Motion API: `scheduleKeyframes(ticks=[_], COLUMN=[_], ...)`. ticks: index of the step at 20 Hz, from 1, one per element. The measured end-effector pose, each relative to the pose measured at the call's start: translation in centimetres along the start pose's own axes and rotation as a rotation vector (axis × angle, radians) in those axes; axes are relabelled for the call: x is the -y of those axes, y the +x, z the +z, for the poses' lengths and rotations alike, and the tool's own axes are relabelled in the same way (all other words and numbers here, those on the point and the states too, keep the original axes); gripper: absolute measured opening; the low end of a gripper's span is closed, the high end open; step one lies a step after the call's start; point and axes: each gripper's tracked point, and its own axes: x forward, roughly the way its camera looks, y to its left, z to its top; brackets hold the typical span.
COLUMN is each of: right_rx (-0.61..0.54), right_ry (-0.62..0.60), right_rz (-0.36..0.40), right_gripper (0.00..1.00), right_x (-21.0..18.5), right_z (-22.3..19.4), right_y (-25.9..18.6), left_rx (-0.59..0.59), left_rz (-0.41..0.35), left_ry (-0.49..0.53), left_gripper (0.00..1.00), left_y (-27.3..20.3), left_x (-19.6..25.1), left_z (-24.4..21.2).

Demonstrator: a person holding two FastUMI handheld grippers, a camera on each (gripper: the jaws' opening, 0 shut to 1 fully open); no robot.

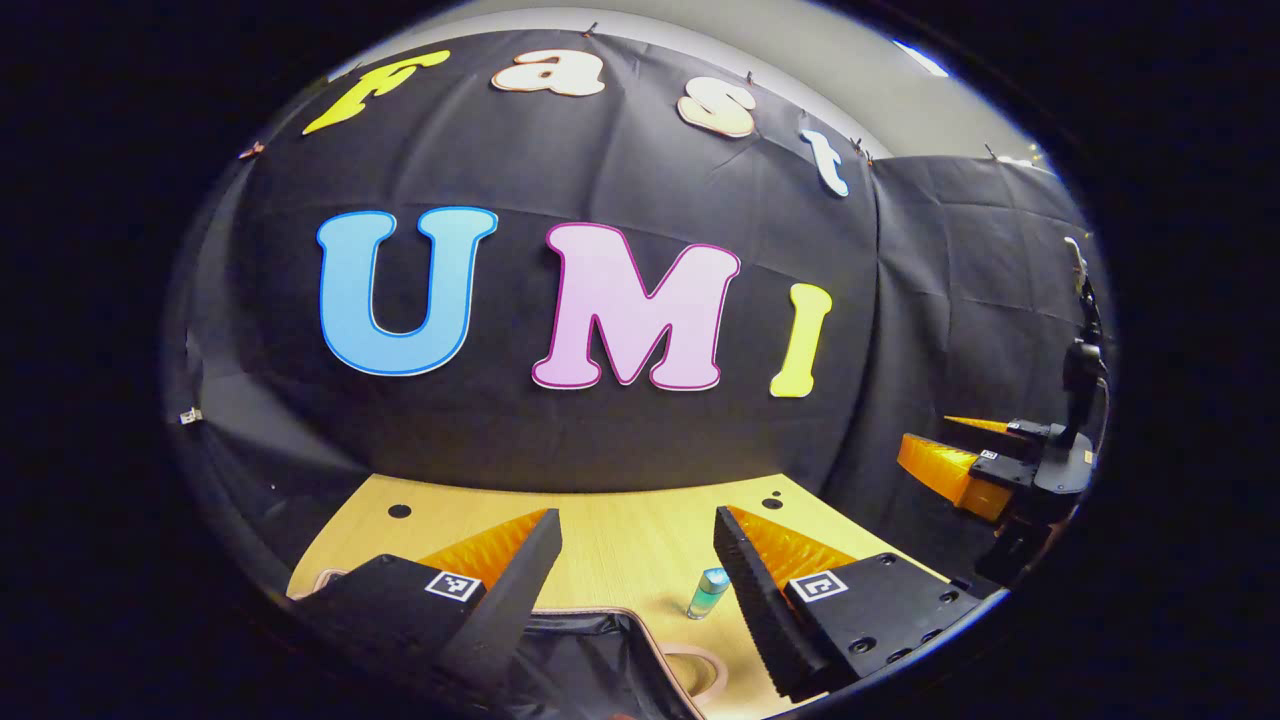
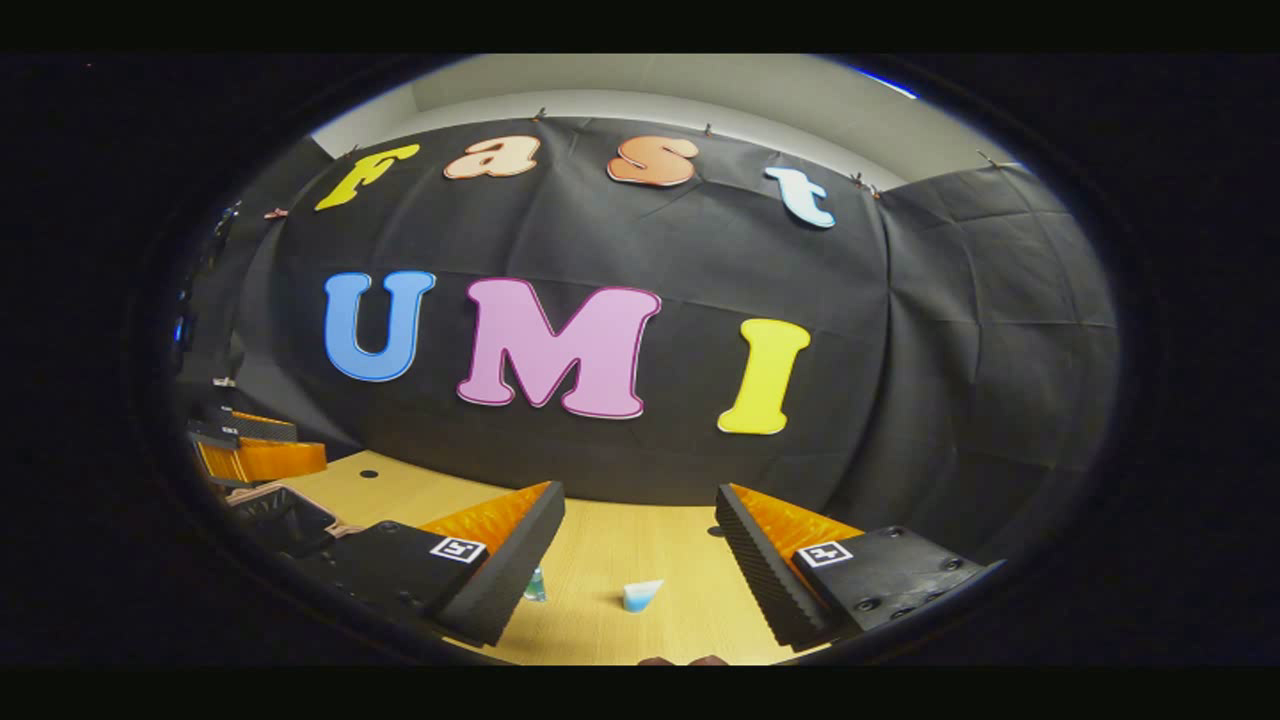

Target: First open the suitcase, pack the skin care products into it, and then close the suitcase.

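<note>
left gripper (image 1: 637,575): fingers spread wide, nothing between them, bottom centre of the left gripper view
right gripper (image 2: 640,555): fingers also wide apart and empty, bottom centre of the right gripper view; seen again at the right edge of the left gripper view, raised off the table (image 1: 620,530)
bottle (image 1: 707,593): small teal one, upright, low centre-right of the left gripper view, just inside the right-hand finger, ahead of the tips
bottle from the right: peeks out beside the left-hand finger (image 2: 536,585), partly hidden
tube (image 2: 640,595): pale blue, lying on the table low centre of the right gripper view, in line with the gap, wide end pointing upper right
suitcase (image 1: 610,650): lid open, dark lining and pinkish rim at the bottom of the left gripper view, under the left gripper
judgement: right gripper is squared up on the tube; bottle is nearer the left gripper and the case
</note>
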Motion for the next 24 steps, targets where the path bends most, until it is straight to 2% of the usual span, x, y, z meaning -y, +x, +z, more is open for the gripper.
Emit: scheduleKeyframes(ticks=[2, 3, 4, 6, 10, 14, 21, 24], right_rx=[-0.015, -0.036, -0.038, -0.063, -0.097, -0.141, -0.258, -0.291], right_ry=[0.008, 0.019, 0.024, 0.005, -0.052, -0.104, -0.071, -0.041], right_rz=[0.011, 0.024, 0.032, 0.052, 0.093, 0.16, 0.215, 0.236], right_gripper=[0.97, 0.96, 0.96, 0.96, 0.96, 0.96, 0.97, 0.97], right_x=[0.9, 1.4, 2.0, 3.2, 4.9, 5.7, 7.4, 7.2], right_z=[-0.9, -1.7, -1.8, -2.9, -4.6, -6.9, -12.0, -14.5], right_y=[0.7, 0.8, 1.1, 1.3, 1.5, 1.8, 4.2, 5.6], left_rx=[-0.009, -0.028, -0.067, -0.167, -0.295, -0.424, -0.504, -0.528], left_rz=[-0.016, -0.027, -0.094, -0.156, -0.14, -0.101, -0.041, -0.059], left_ry=[0.025, 0.026, -0.018, -0.074, -0.009, -0.038, -0.03, -0.016], left_gripper=[0.96, 1.0, 0.96, 0.96, 0.97, 0.97, 0.97, 0.96], left_y=[0.9, 1.7, 3.0, 4.6, 8.4, 12.5, 19.0, 21.0], left_x=[2.2, 3.0, 5.1, 7.5, 9.0, 9.2, 9.1, 10.0], left_z=[-0.7, -1.6, -3.3, -7.2, -13.3, -19.9, -25.6, -27.1])
